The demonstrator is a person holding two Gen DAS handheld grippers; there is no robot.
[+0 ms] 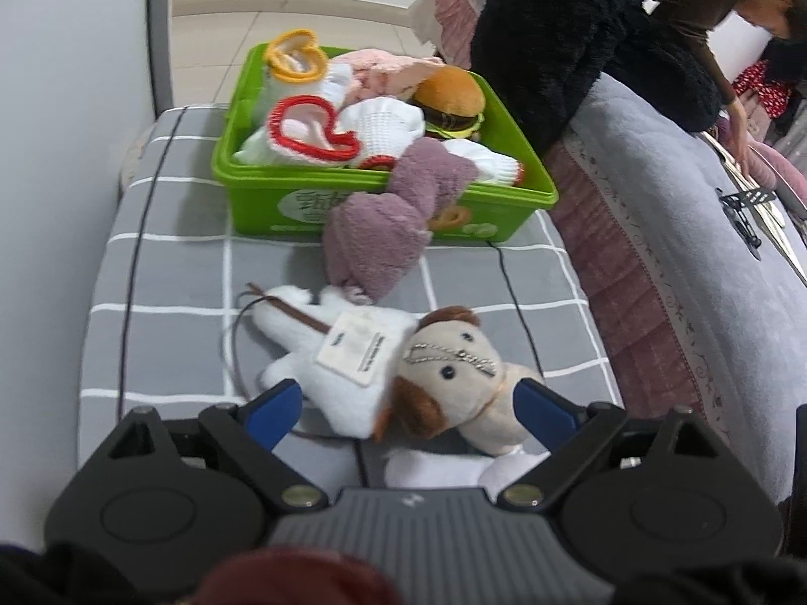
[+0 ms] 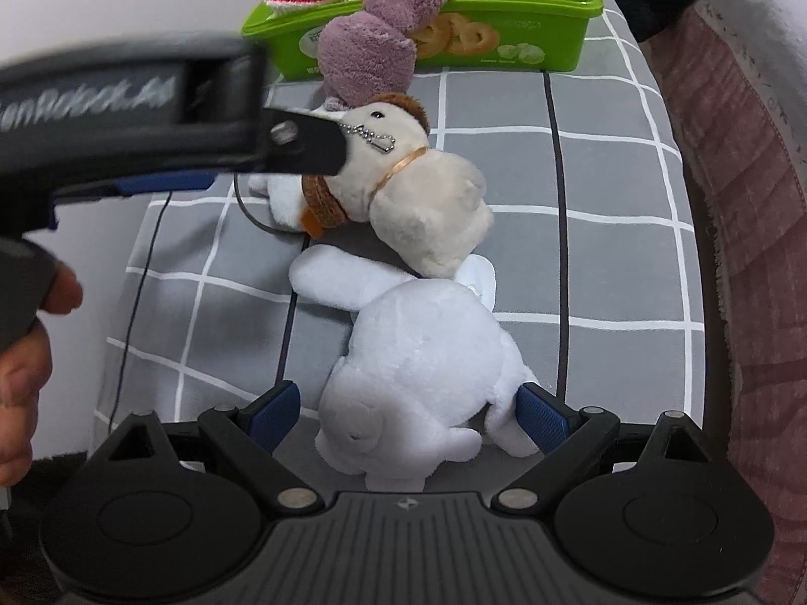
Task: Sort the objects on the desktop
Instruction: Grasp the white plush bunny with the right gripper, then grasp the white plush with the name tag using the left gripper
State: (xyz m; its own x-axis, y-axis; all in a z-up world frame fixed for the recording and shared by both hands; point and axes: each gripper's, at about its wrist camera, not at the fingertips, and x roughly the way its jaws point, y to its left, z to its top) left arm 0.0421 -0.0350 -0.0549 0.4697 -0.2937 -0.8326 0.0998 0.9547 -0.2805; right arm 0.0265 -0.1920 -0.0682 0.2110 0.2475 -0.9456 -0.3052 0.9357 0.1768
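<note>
The left gripper point(image 1: 408, 411) is standing with its jaws wide, its blue pads point(image 1: 275, 413) flanking the beige plush dog point(image 1: 454, 378) at the lower centre of the left wrist view without pressing it. The dog's head, with brown ears and a bead chain across its face, is lying between the pads; a white plush with a paper tag point(image 1: 333, 348) is lying just beside it to the left.

The right gripper point(image 2: 408, 411) is also holding its jaws wide, straddling the white plush rabbit point(image 2: 423, 373) at the lower centre of the right wrist view; the right pad looks to be touching the fur, the left pad standing apart.

All three toys are resting on the grey checked surface point(image 1: 166, 272). Further up the frame, a mauve plush point(image 1: 388, 232) is draping over the rim of the green bin point(image 1: 262, 201), which is holding knitted gloves point(image 1: 323, 136) and a plush hamburger point(image 1: 451, 101). A person in a dark fleece point(image 1: 580, 40) is leaning at the upper right.
</note>
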